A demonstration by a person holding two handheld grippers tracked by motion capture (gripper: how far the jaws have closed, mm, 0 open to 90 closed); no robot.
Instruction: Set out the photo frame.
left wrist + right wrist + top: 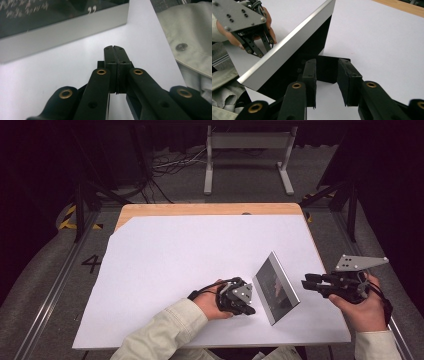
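A silver-edged picture frame (276, 287) with a dark front stands tilted on the white sheet (190, 260). My left gripper (249, 309) lies low on the sheet just left of the frame, its jaws pressed together with nothing between them (114, 47). The frame's silver lower border (62, 32) lies ahead of it. My right gripper (305, 284) is held to the right of the frame, behind it, with its jaws apart (327, 61). The frame's black back and its prop (324, 72) lie just past the tips. The pads do not press on it.
The sheet covers most of a wooden table (210, 209); its right edge runs close under my right hand. A pale jacket sleeve (190, 37) lies by my left gripper. A grey metal stand (248, 150) and cables lie on the floor beyond the table.
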